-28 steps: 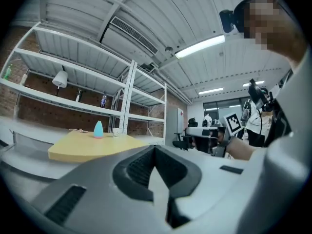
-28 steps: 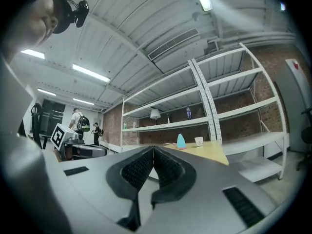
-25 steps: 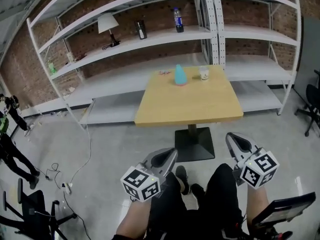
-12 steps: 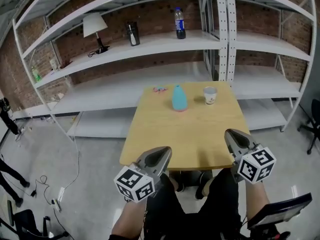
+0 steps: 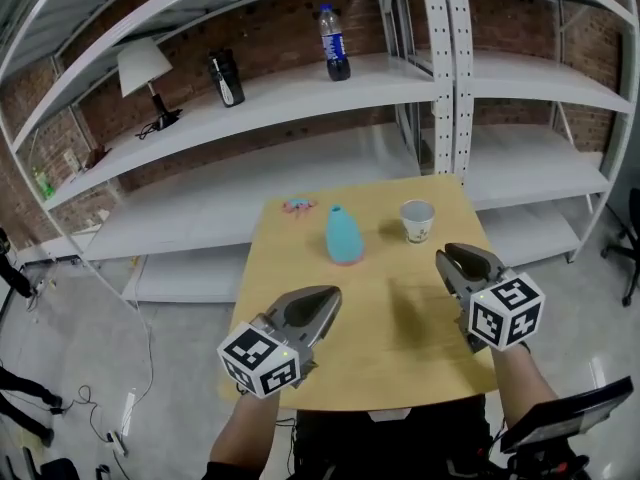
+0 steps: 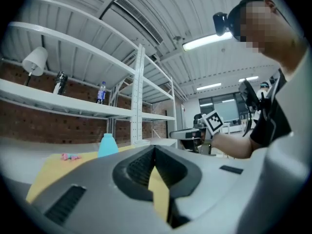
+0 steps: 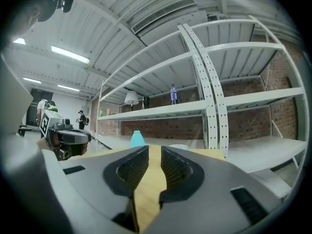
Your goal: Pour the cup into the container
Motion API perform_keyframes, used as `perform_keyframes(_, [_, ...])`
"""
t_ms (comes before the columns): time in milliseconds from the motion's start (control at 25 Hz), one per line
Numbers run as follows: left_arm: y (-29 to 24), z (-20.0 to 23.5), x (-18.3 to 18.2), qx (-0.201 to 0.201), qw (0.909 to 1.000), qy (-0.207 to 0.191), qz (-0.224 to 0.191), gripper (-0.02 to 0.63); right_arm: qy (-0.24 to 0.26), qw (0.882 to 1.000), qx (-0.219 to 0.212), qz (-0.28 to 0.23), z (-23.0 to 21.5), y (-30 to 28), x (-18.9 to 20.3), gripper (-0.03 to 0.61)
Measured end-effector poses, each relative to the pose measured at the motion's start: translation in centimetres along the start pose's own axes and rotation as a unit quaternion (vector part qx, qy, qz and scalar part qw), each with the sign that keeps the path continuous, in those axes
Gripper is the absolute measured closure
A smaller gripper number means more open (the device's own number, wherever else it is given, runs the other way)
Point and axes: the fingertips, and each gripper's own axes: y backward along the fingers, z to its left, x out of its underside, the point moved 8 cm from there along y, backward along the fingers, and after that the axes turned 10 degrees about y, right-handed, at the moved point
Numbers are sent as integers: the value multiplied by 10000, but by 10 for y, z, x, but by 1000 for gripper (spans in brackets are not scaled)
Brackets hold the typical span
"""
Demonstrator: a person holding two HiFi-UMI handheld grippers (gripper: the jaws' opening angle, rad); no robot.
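Observation:
A white paper cup (image 5: 417, 220) stands on the far right of the yellow table (image 5: 400, 368). A light blue, cone-shaped container (image 5: 343, 236) stands upright to its left, and also shows in the left gripper view (image 6: 107, 145) and the right gripper view (image 7: 138, 139). My left gripper (image 5: 322, 296) hovers over the table's near left with its jaws shut and empty (image 6: 155, 147). My right gripper (image 5: 447, 257) is just short of the cup, on the near side. Its jaws (image 7: 154, 147) are opening, a narrow gap shows and nothing is between them.
A small pink thing (image 5: 297, 206) lies at the table's far edge. White shelving behind carries a lamp (image 5: 145, 68), a dark flask (image 5: 226, 78) and a cola bottle (image 5: 335, 43). A dark chair part (image 5: 565, 428) is at the lower right.
The view has come forward to the table. Both grippers moved from above the floor to over the tabletop, and the right gripper's jaws have parted a little.

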Motion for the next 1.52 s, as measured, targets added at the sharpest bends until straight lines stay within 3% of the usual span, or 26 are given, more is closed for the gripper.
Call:
perform_keyframes(120, [-26, 15, -7, 388, 9990, -164, 136, 615, -40, 9998, -58, 199, -14, -27, 7, 466])
perform_keyframes(280, [-58, 31, -5, 1044, 9944, 64, 150, 615, -305, 9983, -240, 431, -35, -60, 21, 378])
perform_keyframes(400, [-78, 36, 8, 1593, 9863, 261, 342, 615, -65, 9961, -189, 858, -52, -79, 31, 316])
perform_keyframes(600, [-100, 38, 25, 1870, 9802, -135, 633, 615, -150, 9938, -254, 1073, -71, -102, 44, 275])
perform_keyframes(960, [-107, 49, 37, 1716, 9835, 122, 559, 615, -92, 9925, -437, 1138, -73, -134, 55, 270])
perform_keyframes(1320, [-100, 47, 38, 1771, 9823, 65, 607, 615, -161, 9920, -478, 1154, -71, -157, 52, 273])
perform_keyframes(1520, [-98, 48, 39, 1772, 9823, 30, 609, 615, 122, 9913, -602, 1163, -65, -161, 47, 284])
